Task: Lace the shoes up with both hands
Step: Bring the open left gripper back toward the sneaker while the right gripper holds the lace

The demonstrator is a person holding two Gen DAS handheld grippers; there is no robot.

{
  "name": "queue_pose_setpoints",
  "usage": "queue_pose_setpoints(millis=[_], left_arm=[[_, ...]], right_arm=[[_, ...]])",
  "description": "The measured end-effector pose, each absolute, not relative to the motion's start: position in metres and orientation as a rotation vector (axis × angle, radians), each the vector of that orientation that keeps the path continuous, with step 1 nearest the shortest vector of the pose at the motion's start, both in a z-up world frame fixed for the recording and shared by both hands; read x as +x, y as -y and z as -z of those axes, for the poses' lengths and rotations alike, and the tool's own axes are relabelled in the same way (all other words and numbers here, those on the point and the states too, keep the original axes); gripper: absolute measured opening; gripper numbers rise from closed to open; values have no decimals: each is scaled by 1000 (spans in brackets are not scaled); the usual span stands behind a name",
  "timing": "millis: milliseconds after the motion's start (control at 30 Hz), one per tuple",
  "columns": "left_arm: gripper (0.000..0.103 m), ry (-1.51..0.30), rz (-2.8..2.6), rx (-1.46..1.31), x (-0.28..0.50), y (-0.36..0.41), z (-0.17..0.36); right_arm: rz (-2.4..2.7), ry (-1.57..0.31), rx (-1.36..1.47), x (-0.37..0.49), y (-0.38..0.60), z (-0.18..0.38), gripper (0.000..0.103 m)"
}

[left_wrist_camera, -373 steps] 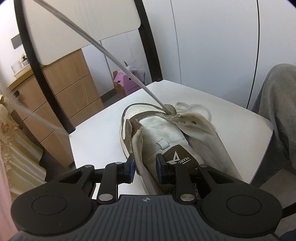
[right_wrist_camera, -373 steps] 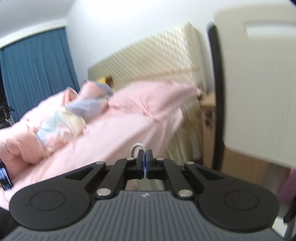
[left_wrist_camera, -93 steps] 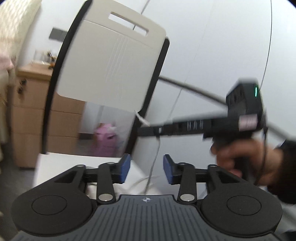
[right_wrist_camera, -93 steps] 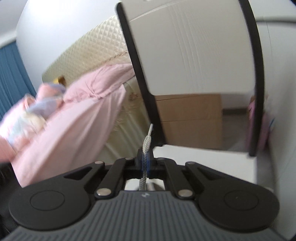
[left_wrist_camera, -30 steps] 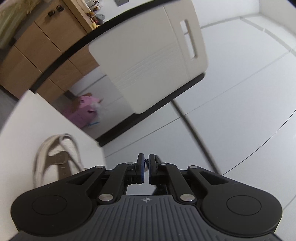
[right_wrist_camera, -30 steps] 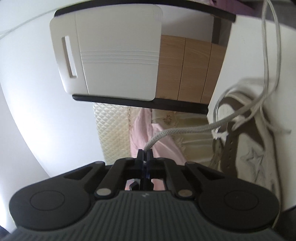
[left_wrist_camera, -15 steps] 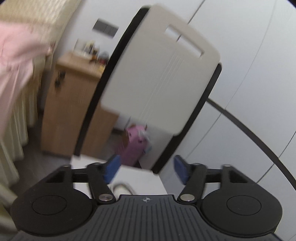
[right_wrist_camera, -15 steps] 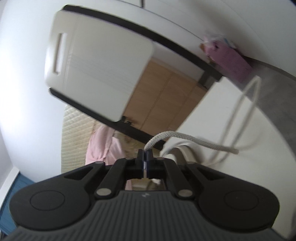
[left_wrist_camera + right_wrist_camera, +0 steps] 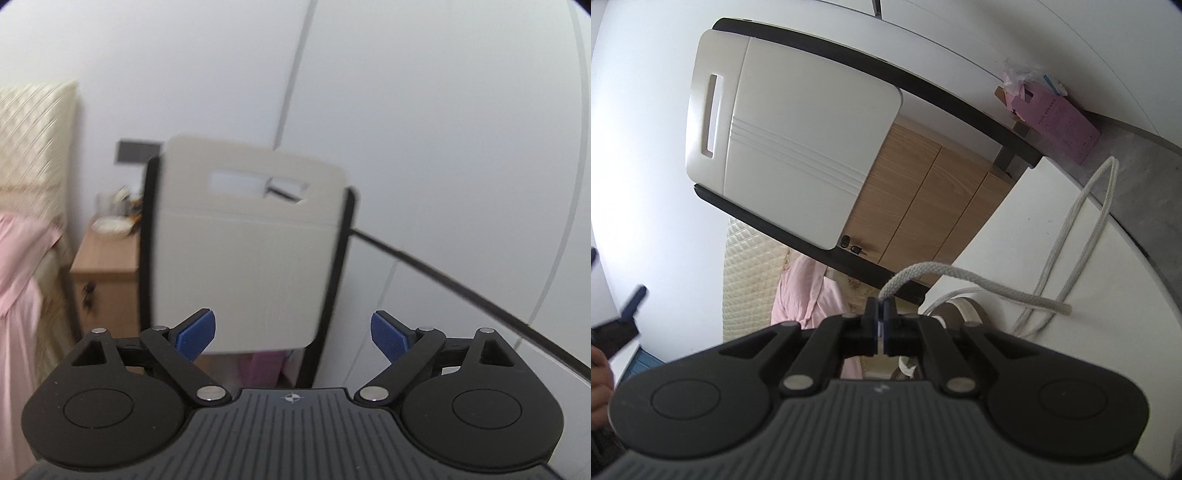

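Behind, a white chair back [image 9: 247, 258] fronts wooden drawers [image 9: 923, 206]

Right tool [image 9: 882, 309] clamped on shoelace [image 9: 964, 277]

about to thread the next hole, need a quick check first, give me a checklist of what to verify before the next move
1. Right claw shut on the lace: ok.
2. Lace tip free past the claw: ok.
3. Left claw opening, nothing between its jaws: ok.
4. Shoe in the left view: not ok, only the chair back shows.
5. Next hole visible: cannot tell, the right claw hides most of the shoe.
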State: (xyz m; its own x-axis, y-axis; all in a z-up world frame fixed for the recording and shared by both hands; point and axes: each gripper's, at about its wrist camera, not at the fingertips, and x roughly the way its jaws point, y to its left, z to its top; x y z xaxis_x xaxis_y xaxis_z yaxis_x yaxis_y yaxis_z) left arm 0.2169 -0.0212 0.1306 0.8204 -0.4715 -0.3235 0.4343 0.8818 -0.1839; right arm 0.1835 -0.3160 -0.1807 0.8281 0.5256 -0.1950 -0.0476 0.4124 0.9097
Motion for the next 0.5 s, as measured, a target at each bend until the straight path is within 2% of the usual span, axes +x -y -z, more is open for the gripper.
queue_pose_setpoints(millis=[333, 500], left_arm=[[99, -279, 594, -120, 211, 14, -151], [99, -302, 599, -93, 211, 17, -148]], right_arm=[[-393, -498, 1085, 181, 315, 177, 3], [-398, -499, 1070, 182, 314, 175, 3]])
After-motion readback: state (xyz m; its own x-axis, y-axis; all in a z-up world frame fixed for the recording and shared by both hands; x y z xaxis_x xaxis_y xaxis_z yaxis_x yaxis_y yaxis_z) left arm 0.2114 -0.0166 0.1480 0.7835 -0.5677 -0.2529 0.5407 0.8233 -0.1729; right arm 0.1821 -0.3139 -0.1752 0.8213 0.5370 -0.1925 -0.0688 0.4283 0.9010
